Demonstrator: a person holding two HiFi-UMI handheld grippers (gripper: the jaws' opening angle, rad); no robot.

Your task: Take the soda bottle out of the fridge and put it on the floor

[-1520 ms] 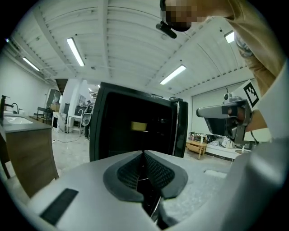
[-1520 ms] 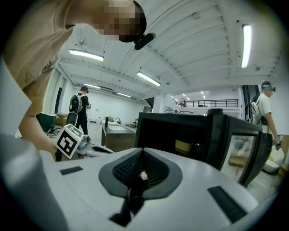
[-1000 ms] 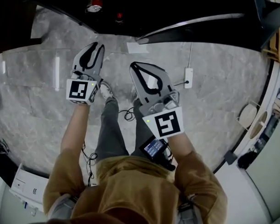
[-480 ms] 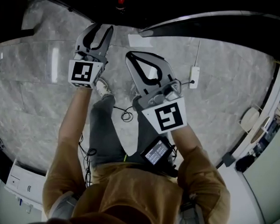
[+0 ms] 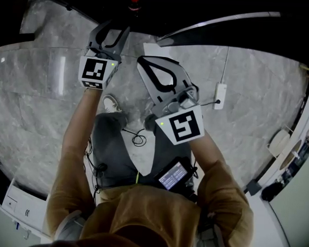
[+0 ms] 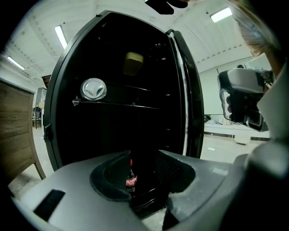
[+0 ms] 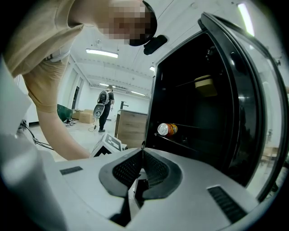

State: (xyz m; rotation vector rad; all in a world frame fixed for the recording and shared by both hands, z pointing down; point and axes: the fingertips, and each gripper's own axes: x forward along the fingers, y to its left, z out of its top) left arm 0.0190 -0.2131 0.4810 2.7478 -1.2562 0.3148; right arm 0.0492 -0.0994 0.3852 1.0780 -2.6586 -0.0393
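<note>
Left gripper view looks straight into the open fridge point(image 6: 113, 131), and the biggest danger we see sits there. The cavity is dark and its depth is hard to read, so a careless reach could knock the left gripper point(image 6: 141, 173) against the frame or a shelf point(image 6: 135, 106) before it gets near its target. The door point(image 7: 259, 117) stands open just to the right of the right gripper point(image 7: 142, 155), whose fingers are pressed together on nothing. We judge that a drift outward could bump that door. The left gripper's jaws have just been opening and stand partly apart, with nothing touching them. The gap may be too narrow for the bottle point(image 6: 131, 179), and a finger meeting it off-centre could tip it over, since it is tall, slim and upright. A can point(image 6: 93, 89) lies on its side on the shelf, well above the fingers point(image 6: 108, 180), and could roll if that shelf is jarred. The bottle itself stands low in the fridge, framed in the gap between the left fingers but well beyond their tips. It appears nearer the left one and is apart from both. In the right gripper view we cannot see it.
</note>
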